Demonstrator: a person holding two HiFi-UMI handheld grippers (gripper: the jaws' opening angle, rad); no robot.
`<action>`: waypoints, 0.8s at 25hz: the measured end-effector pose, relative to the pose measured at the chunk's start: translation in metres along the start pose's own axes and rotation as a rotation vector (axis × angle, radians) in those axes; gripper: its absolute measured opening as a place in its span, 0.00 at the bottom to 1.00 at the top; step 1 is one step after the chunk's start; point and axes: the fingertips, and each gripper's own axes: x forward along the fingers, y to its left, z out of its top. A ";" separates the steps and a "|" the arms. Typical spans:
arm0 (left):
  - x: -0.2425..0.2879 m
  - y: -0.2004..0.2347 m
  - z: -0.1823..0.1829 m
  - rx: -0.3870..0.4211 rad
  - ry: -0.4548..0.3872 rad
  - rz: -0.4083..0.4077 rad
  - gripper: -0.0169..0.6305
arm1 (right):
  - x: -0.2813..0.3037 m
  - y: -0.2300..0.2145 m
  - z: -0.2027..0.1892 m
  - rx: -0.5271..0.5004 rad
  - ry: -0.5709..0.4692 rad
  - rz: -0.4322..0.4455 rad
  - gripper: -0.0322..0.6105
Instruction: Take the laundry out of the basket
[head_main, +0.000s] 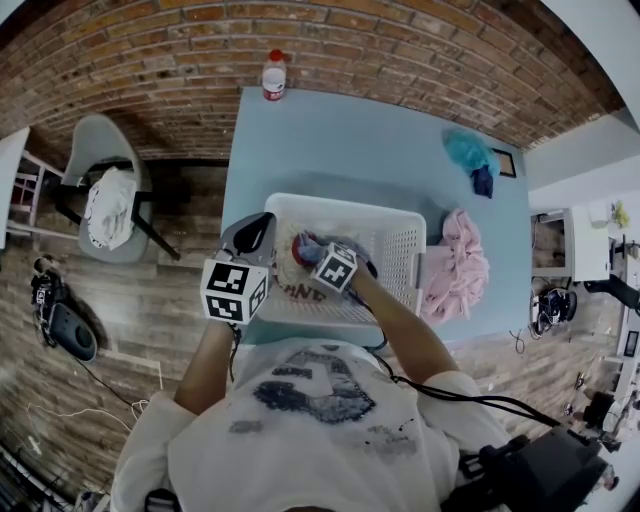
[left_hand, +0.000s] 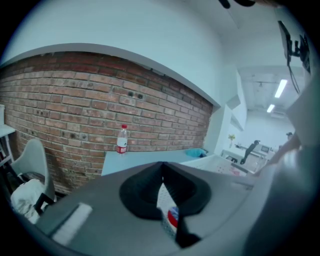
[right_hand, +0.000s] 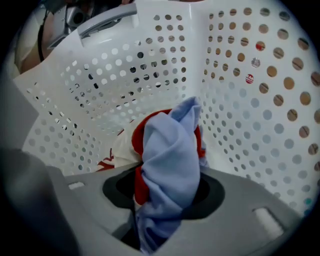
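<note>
The white perforated laundry basket (head_main: 345, 207) stands at the near edge of a light blue counter (head_main: 340, 140), just in front of the person. The right gripper (head_main: 318, 255) reaches steeply down inside it. In the right gripper view its jaws pinch a bunched light blue garment (right_hand: 167, 155), with the folds squeezed between the pads and trailing below them. A red and white garment (right_hand: 122, 147) lies against the blue one on the basket floor, and a strip of red cloth is caught alongside it in the grip. The basket's holed walls (right_hand: 240, 125) rise all round.

The left gripper (head_main: 255, 232) sits at the basket's left rim, pointing across the counter. Its jaws are pressed together with nothing between them (left_hand: 161, 167).

On the counter just right of the basket lies a crumpled pink garment (head_main: 458, 265), touching the basket's side. Well apart, at the far right, a teal cloth (head_main: 465, 150) lies beside a dark blue cloth (head_main: 483, 181). A clear bottle with a red cap (head_main: 273, 75) stands upright at the counter's far edge, by the brick wall (head_main: 300, 40). On the floor to the left, a grey chair (head_main: 95, 150) carries a white garment (head_main: 108, 205).
</note>
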 end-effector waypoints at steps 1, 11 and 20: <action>-0.001 -0.001 0.001 0.007 -0.003 0.001 0.01 | -0.001 -0.001 0.001 0.012 -0.008 -0.004 0.36; -0.015 -0.003 0.004 0.032 -0.008 0.011 0.01 | -0.025 -0.015 -0.014 0.228 -0.052 0.010 0.35; -0.018 -0.014 0.005 0.040 -0.012 -0.003 0.01 | -0.074 -0.015 0.000 0.336 -0.200 0.006 0.35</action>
